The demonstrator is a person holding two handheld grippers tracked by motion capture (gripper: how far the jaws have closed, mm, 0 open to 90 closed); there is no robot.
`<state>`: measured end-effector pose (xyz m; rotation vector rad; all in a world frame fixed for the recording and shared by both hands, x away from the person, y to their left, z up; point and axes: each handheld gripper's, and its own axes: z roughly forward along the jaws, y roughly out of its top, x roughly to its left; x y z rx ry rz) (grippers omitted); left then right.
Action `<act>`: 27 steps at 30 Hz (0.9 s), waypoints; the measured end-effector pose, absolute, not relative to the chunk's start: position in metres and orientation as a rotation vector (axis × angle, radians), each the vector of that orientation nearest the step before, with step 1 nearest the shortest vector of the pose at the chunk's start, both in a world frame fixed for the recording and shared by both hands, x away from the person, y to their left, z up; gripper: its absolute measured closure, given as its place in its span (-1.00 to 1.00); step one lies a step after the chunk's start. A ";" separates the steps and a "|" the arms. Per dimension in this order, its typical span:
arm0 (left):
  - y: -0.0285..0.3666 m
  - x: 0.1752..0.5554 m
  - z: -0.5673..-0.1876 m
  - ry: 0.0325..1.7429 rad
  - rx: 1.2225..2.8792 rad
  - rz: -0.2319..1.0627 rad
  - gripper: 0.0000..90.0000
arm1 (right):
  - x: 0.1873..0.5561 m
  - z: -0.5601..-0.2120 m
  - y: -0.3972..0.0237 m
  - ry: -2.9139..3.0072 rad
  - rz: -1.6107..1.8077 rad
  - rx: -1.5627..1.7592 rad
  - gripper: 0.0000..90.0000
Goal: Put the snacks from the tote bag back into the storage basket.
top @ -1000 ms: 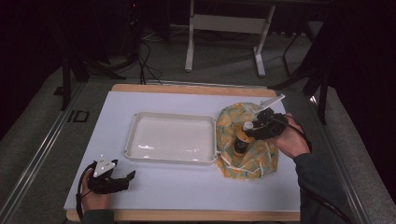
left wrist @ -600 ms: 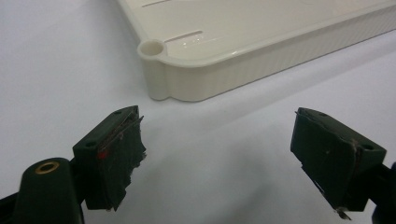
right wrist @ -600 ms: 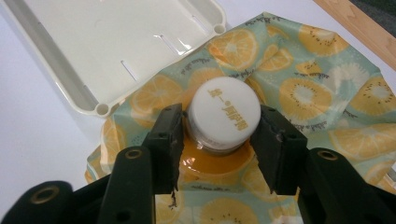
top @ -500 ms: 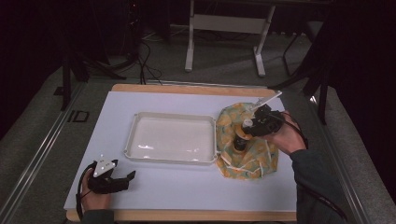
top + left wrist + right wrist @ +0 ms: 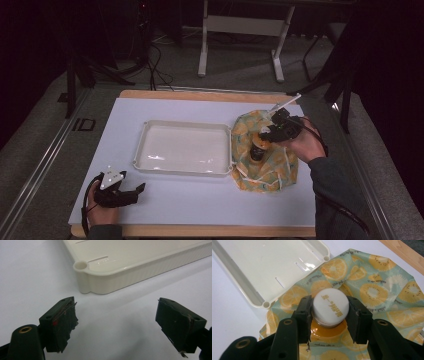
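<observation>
High view: a white table [image 5: 200, 210] with a cream tray [image 5: 185, 149] at its centre. At 3 o'clock from the tray, touching its right edge, lies a fruit-print cloth [image 5: 272, 172]. A bottle [image 5: 257, 147] of orange drink stands on the cloth. The right gripper [image 5: 267, 134], held in a hand coming from 5 o'clock, sits over the bottle's top. At 7 o'clock from the tray, well apart from it, the left gripper [image 5: 135, 190] rests low on the table near the front edge, pointing toward 3 o'clock.

Left gripper view: its two black jaws stand wide apart with nothing but bare table [image 5: 110, 322] between them (released, grasping nothing). A rounded corner of the tray [image 5: 105, 282] lies ahead at 12 o'clock, near the jaws but not touching them.

Right gripper view: the jaws have just been closing and now press on either side of the bottle's white cap [image 5: 331, 305], which carries gold lettering; the right gripper [image 5: 331, 315] is clenched on the bottle [image 5: 329, 331], whose orange shoulder shows just below the cap. The cloth [image 5: 382, 292], printed with orange and kiwi slices, spreads beneath and to 3 o'clock. A corner of the tray [image 5: 265, 304] lies at 10 o'clock, just beside the cloth's edge.
</observation>
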<state>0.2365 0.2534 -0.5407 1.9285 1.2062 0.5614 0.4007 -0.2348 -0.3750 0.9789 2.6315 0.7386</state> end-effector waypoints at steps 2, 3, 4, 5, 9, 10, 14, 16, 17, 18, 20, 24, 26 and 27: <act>0.253 0.237 -0.541 1.207 1.929 0.561 -0.62 | 0.401 -0.375 -0.235 2.631 0.733 0.982 0.31; 0.253 0.237 -0.541 1.207 1.929 0.561 -0.62 | 0.401 -0.374 -0.235 2.631 0.729 0.982 0.31; 0.253 0.237 -0.541 1.206 1.929 0.561 -0.62 | 0.401 -0.374 -0.235 2.630 0.727 0.984 0.31; 0.253 0.237 -0.541 1.206 1.929 0.561 -0.62 | 0.401 -0.374 -0.235 2.630 0.724 0.988 0.31; 0.253 0.237 -0.541 1.206 1.930 0.561 -0.62 | 0.400 -0.373 -0.234 2.632 0.703 0.989 0.31; 0.253 0.237 -0.541 1.207 1.931 0.561 -0.62 | 0.400 -0.373 -0.234 2.632 0.700 0.989 0.31; 0.253 0.237 -0.541 1.207 1.930 0.559 -0.62 | 0.400 -0.372 -0.235 2.632 0.689 0.993 0.31; 0.253 0.237 -0.541 1.208 1.929 0.559 -0.62 | 0.400 -0.371 -0.235 2.627 0.688 0.997 0.31; 0.253 0.237 -0.541 1.207 1.930 0.559 -0.62 | 0.400 -0.370 -0.235 2.626 0.685 0.996 0.31; 0.253 0.237 -0.541 1.207 1.930 0.558 -0.62 | 0.400 -0.369 -0.235 2.625 0.682 0.996 0.31; 0.253 0.237 -0.541 1.207 1.930 0.559 -0.62 | 0.401 -0.369 -0.235 2.624 0.684 0.991 0.31; 0.253 0.237 -0.541 1.206 1.930 0.558 -0.62 | 0.400 -0.363 -0.234 2.615 0.680 0.991 0.31; 0.253 0.237 -0.541 1.206 1.930 0.560 -0.62 | 0.400 -0.360 -0.234 2.612 0.674 0.983 0.31; 0.253 0.237 -0.541 1.207 1.929 0.559 -0.62 | 0.400 -0.359 -0.234 2.609 0.674 0.982 0.31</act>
